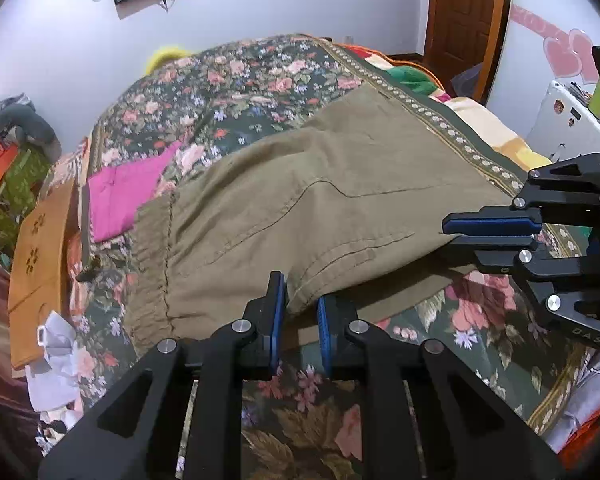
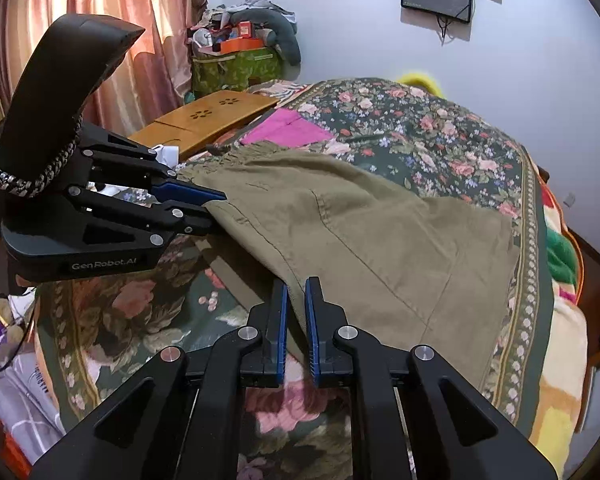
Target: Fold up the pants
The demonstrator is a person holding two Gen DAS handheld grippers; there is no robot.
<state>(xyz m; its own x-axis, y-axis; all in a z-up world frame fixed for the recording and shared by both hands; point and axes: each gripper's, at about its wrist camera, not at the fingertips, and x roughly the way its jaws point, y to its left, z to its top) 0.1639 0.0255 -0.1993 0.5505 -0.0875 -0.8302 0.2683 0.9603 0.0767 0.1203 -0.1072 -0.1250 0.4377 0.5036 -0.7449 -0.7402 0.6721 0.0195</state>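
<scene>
The olive-brown pants (image 1: 300, 208) lie on a floral bedspread, folded lengthwise, with the gathered waistband (image 1: 152, 264) at the left. My left gripper (image 1: 302, 300) is shut on the near edge of the pants close to the waistband and lifts it slightly. My right gripper (image 2: 296, 304) is shut on the same near edge farther toward the legs. The right gripper also shows in the left wrist view (image 1: 452, 234), and the left gripper in the right wrist view (image 2: 216, 208). In the right wrist view the pants (image 2: 380, 248) spread away toward the far bed edge.
A folded pink cloth (image 1: 120, 196) lies on the bedspread (image 1: 228, 92) beyond the waistband. A wooden lap tray (image 1: 40, 256) and white cloth (image 1: 56, 356) sit at the bed's left edge. A cluttered green bag (image 2: 236, 68) stands by the curtain. A door (image 1: 464, 16) is at the far right.
</scene>
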